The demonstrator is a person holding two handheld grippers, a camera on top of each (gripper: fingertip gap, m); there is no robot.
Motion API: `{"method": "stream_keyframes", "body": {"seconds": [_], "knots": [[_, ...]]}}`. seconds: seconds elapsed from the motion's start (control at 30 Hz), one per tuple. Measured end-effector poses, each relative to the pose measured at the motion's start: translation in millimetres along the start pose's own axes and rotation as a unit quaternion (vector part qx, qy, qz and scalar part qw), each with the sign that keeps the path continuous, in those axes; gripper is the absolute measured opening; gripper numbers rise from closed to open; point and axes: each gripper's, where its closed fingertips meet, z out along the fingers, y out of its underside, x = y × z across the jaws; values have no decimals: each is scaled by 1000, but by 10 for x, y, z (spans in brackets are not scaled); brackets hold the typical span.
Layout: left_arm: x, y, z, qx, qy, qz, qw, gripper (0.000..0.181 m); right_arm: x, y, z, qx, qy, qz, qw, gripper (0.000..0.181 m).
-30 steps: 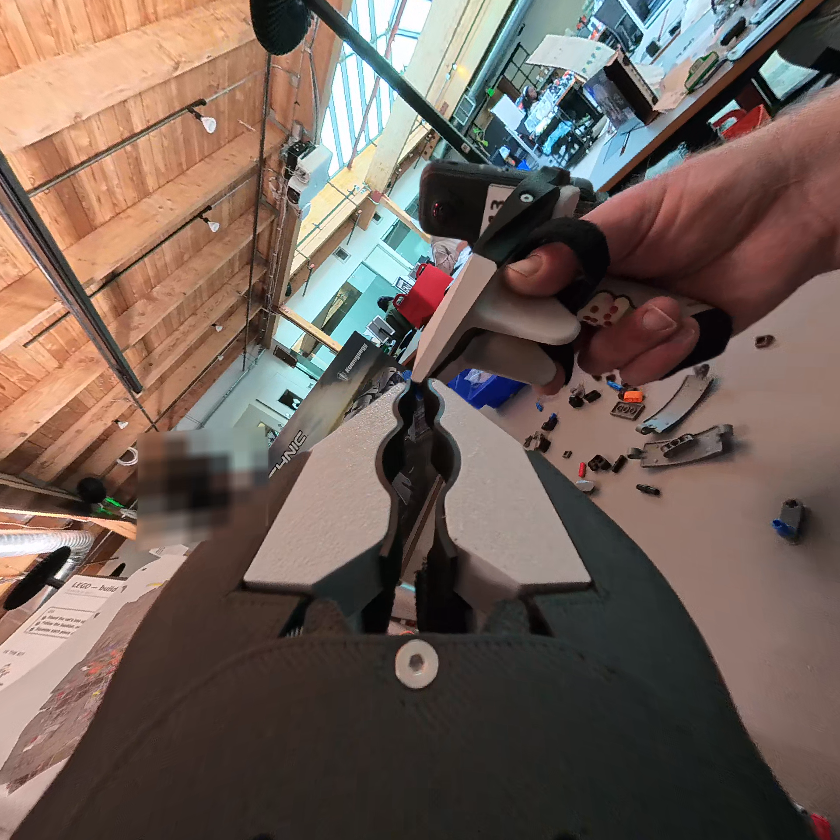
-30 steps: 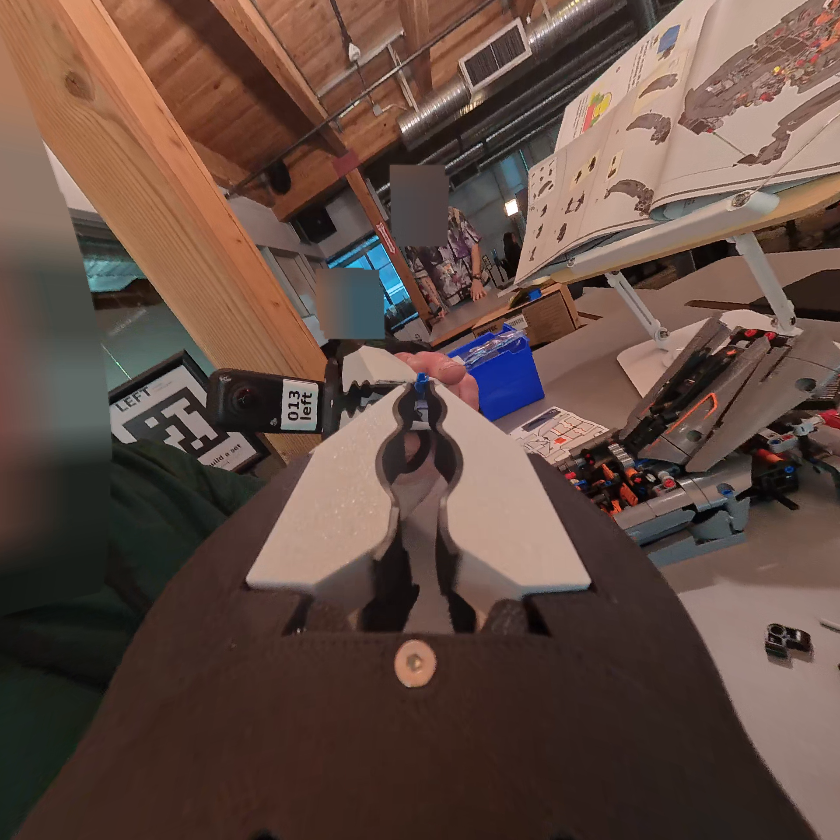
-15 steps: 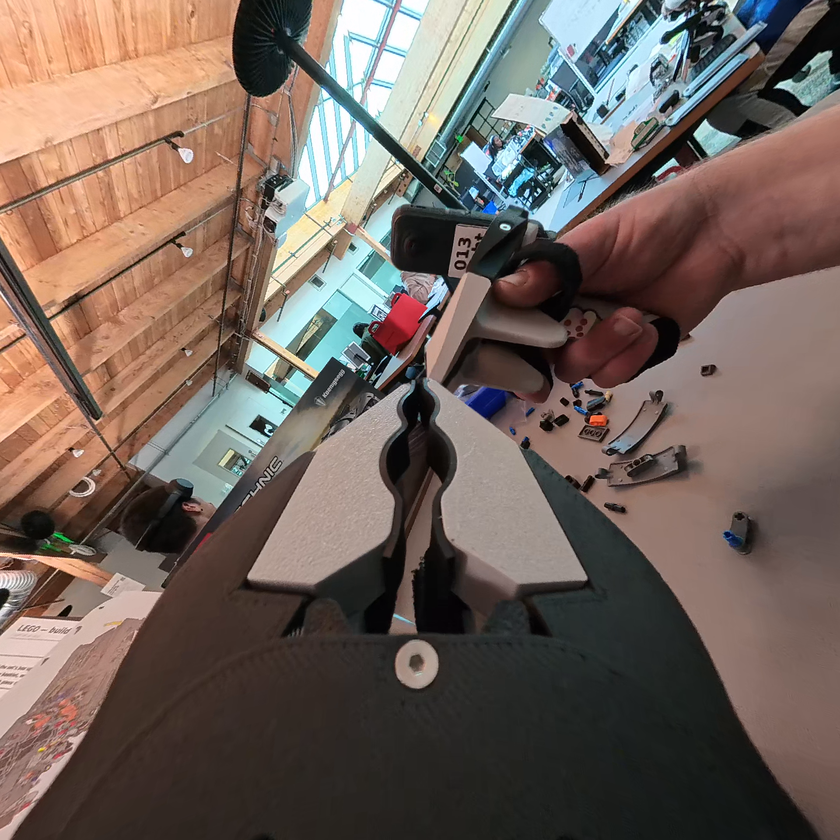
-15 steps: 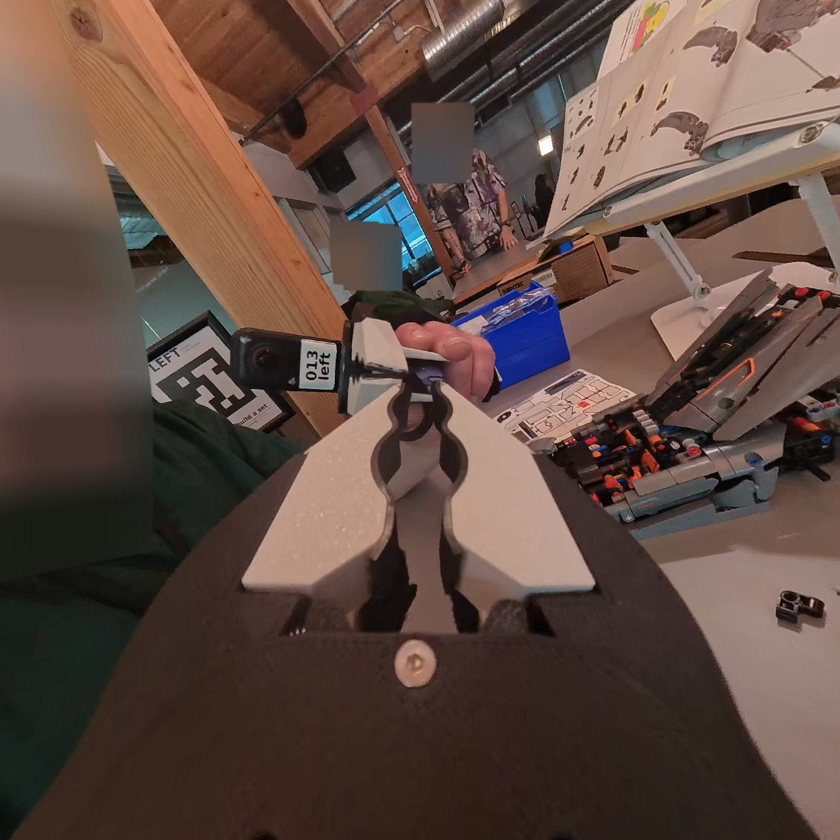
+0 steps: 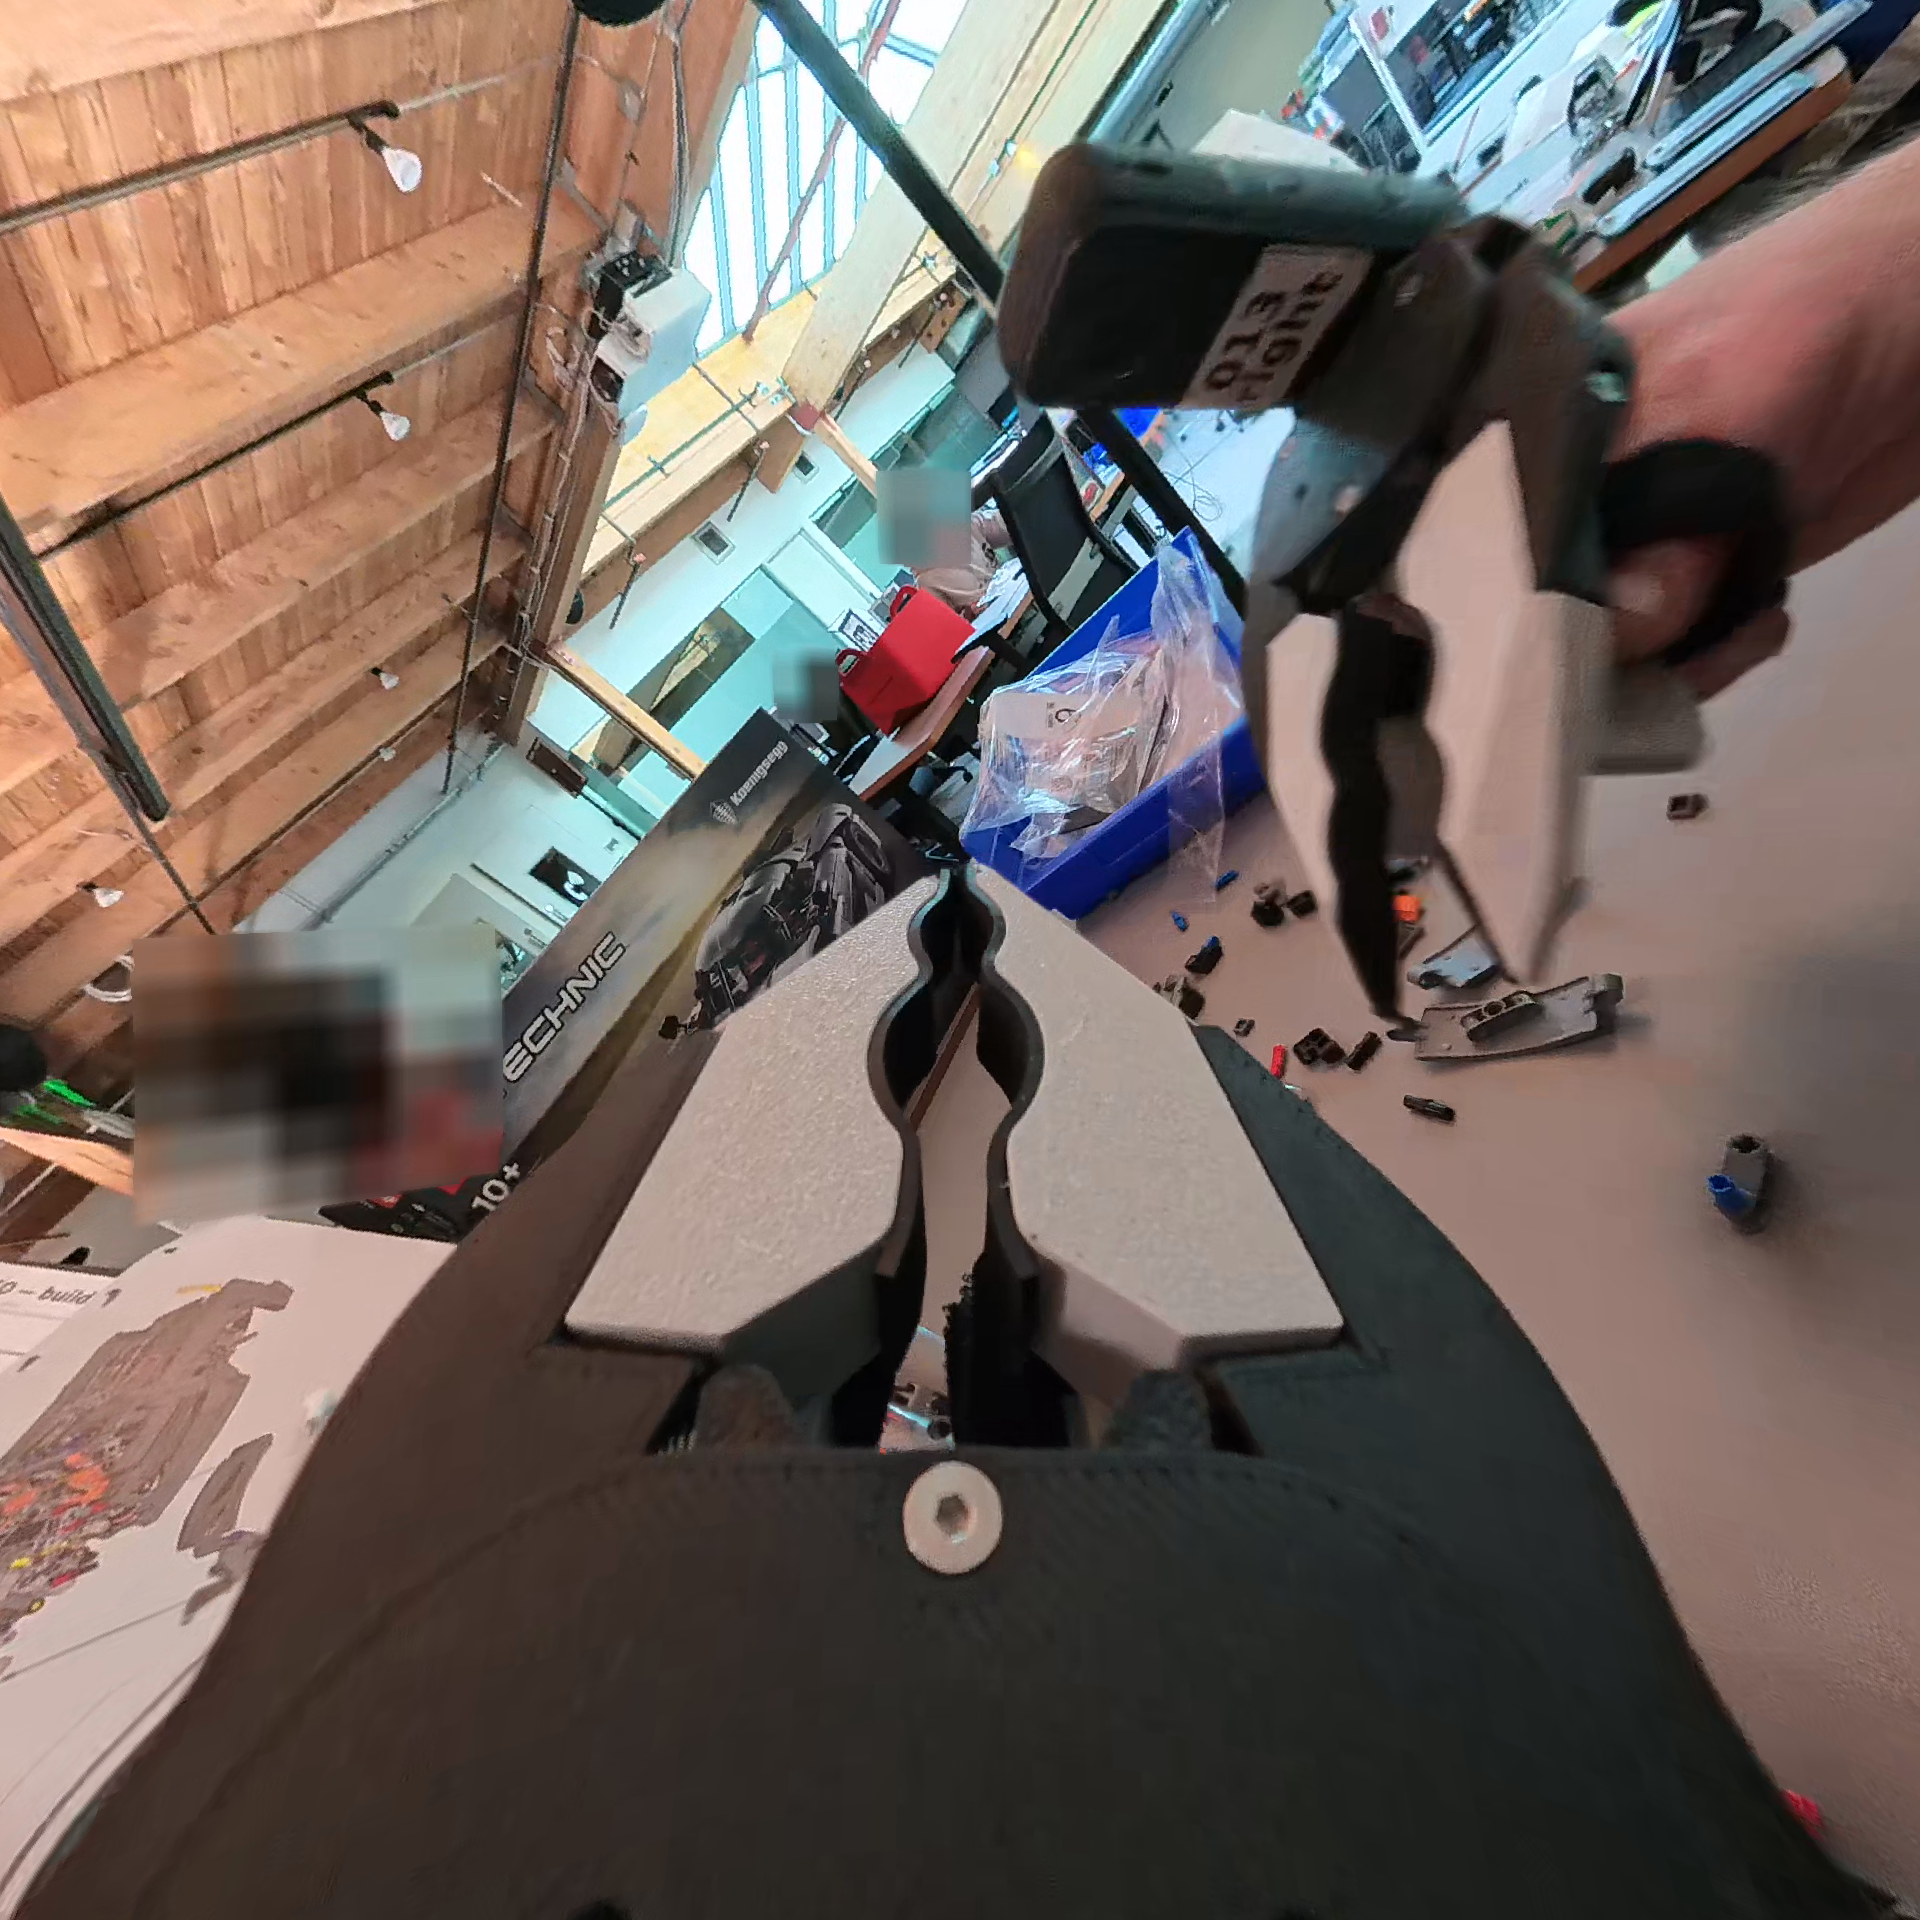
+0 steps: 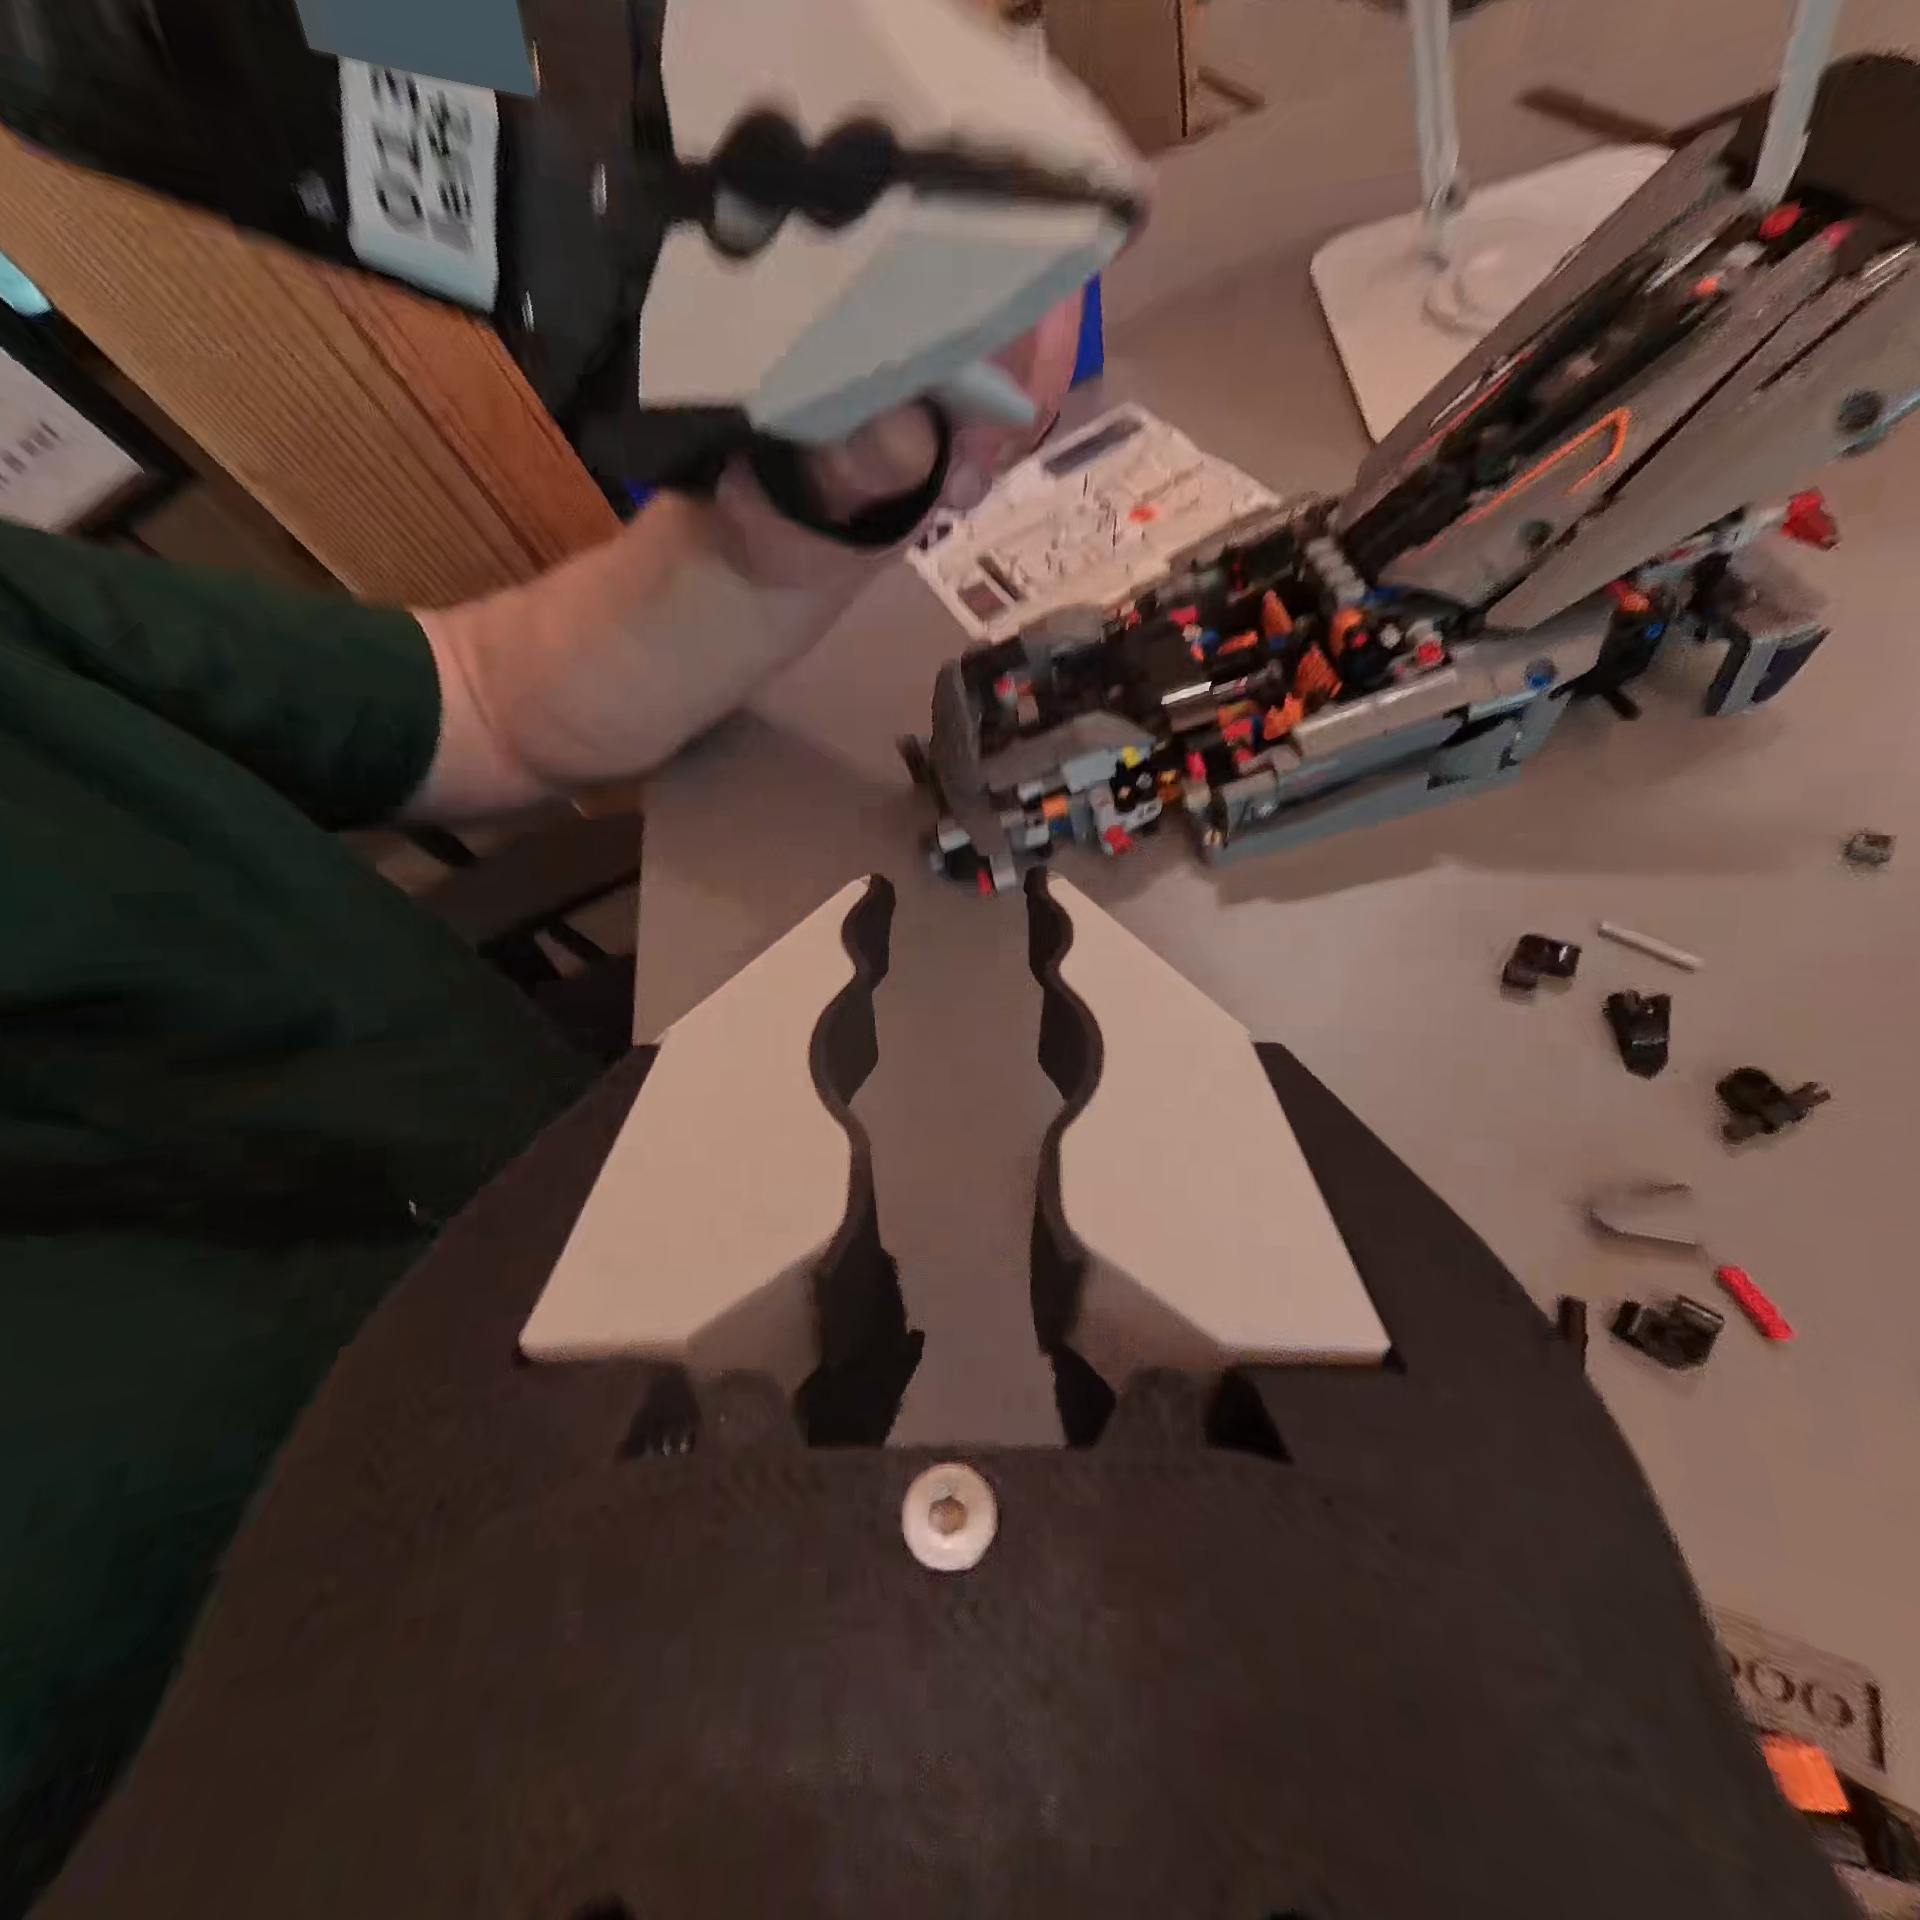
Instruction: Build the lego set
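Right hand-held gripper [image 6: 956,894]: jaws spread, empty, aimed down at loose pieces [image 6: 1642,1029] on counter [image 6: 1299,987], likely to pick one | left hand-held gripper [image 5: 961,899]: clenched, contents unclear, raised | lego set [image 6: 1351,665]: part-built, just beyond

Left tongs [image 5: 961,894] pinched closed and raised; right tongs [image 6: 956,894] spread, angled down.

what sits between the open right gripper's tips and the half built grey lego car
In the right wrist view, only a short strip of bare grey table separates the right gripper from the grey lego car; its nose nearly meets the right fingertip.
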Motion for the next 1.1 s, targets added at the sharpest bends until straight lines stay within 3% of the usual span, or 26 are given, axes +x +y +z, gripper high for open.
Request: {"method": "stream_keyframes", "body": {"seconds": [0.2, 0.37, 0.5, 0.67, 0.9, 1.1], "knots": [[-64, 102, 22, -13, -16, -5, 1000, 0, -301, 452, 489, -97, 16, -44, 994, 26], [-105, 133, 2, -13, -21, -13, 1000, 0, -670, 881, 556, -158, -10, -81, 984, 32], [-60, 120, 18, -10, -13, -16, 1000, 0, -668, 1043, 384, -115, 16, -77, 990, 25], [44, 177, 70, -20, 2, -9, 1000, 0, -670, 1136, 251, -60, -19, -35, 997, 21], [-39, 187, 44, -22, -10, -8, 1000, 0, -678, 1095, 238, -53, -63, 2, 997, 25], [38, 99, 9, -31, 13, -20, 999, 2, -636, 1081, 190, -38, -17, -22, 999, 29]]}}
